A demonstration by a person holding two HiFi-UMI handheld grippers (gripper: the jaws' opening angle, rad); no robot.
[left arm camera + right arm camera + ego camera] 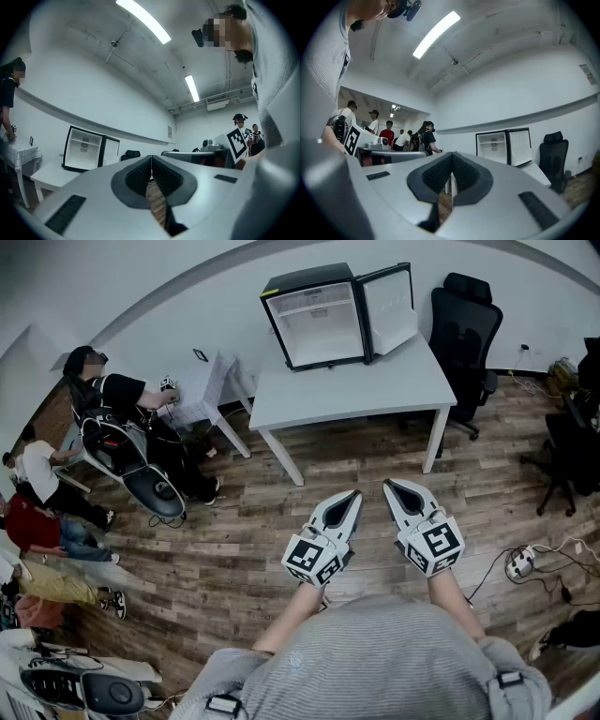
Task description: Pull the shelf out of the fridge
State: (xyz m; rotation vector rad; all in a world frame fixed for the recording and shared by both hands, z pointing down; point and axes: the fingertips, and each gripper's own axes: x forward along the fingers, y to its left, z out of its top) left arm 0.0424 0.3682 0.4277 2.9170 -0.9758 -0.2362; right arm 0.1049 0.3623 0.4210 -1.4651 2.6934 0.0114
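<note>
The left tongs [354, 495] and right tongs [389, 486] are pressed together, empty and level, likely awaiting approach. The pale shelf [314, 311] sits inside the small black open-doored fridge [281, 285] on the white tabletop [356, 385], well apart.

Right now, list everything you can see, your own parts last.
fridge: one, black, white inside, door open, on the table's far side.
shelf: one, pale, inside the fridge.
table: one, white, ahead.
office chairs: two, black, right of the table and at the right edge.
small table: one, white cloth, left of the table.
people: several, at the left.
cables: tangle, on the floor at right.
left gripper: one, white and grey, shut, empty.
right gripper: one, white and grey, shut, empty.
</note>
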